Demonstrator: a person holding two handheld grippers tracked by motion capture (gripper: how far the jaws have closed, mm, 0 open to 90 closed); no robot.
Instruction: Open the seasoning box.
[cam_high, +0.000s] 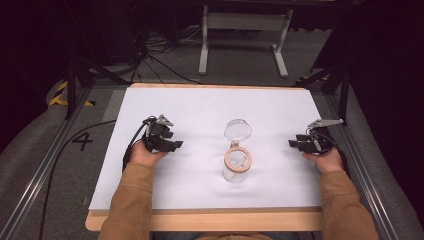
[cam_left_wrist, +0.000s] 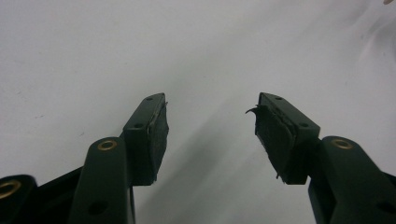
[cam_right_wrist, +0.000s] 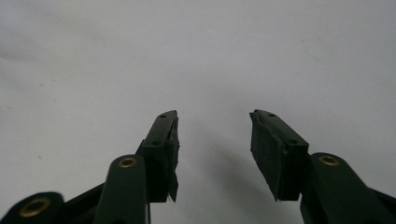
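High view adds jar btwn grippers; both jaws apart.

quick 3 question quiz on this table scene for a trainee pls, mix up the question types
1. True or false: the left gripper grips the clear glass jar with the tan rim.
2. The round clear lid lies: A) on the jar's mouth B) on the white table cover, on the jar's far side C) in the right gripper.
3. Fill in: both grippers' jaws stand ____.

Key: 1 false; 2 B; 3 open.
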